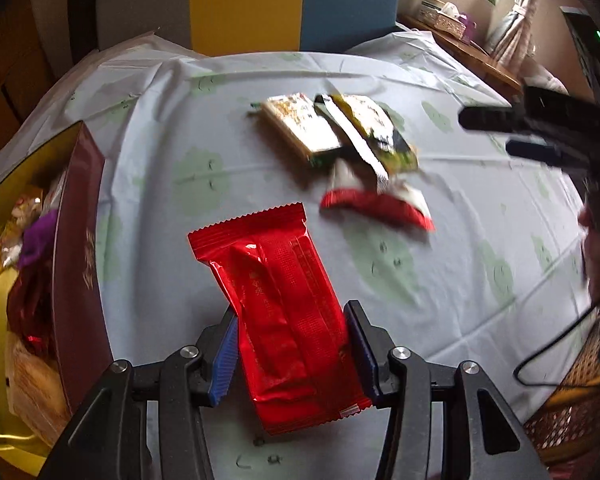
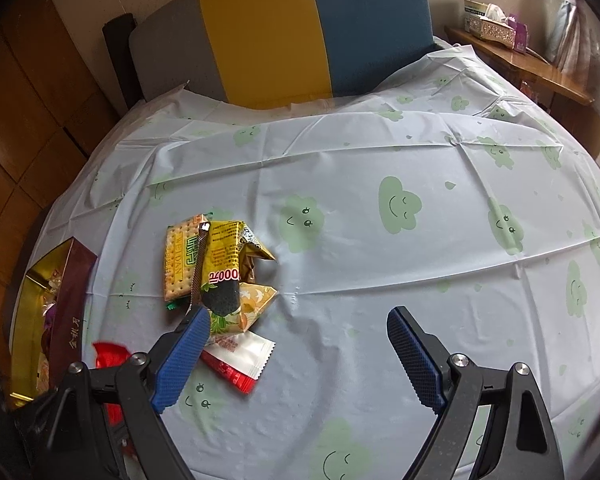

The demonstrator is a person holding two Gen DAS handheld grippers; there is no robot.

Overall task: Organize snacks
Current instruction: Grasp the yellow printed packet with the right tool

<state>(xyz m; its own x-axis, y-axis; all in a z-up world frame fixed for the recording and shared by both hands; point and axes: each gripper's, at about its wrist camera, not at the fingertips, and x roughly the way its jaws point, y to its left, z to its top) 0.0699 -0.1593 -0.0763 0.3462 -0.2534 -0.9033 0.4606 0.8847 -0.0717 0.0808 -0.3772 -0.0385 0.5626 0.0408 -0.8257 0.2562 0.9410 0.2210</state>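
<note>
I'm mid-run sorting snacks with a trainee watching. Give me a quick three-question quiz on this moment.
1. True or false: the left gripper is clamped on the shiny red foil snack packet.
2. Which gripper holds nothing? A) left B) right
3. Fill in: the maroon box with a gold lining sits at the table's ____ edge in both views.

Key
1. True; both blue pads press the packet's sides.
2. B; its jaws stand wide over the cloud-print tablecloth, beside the pile of yellow cracker packets.
3. Left.
</note>
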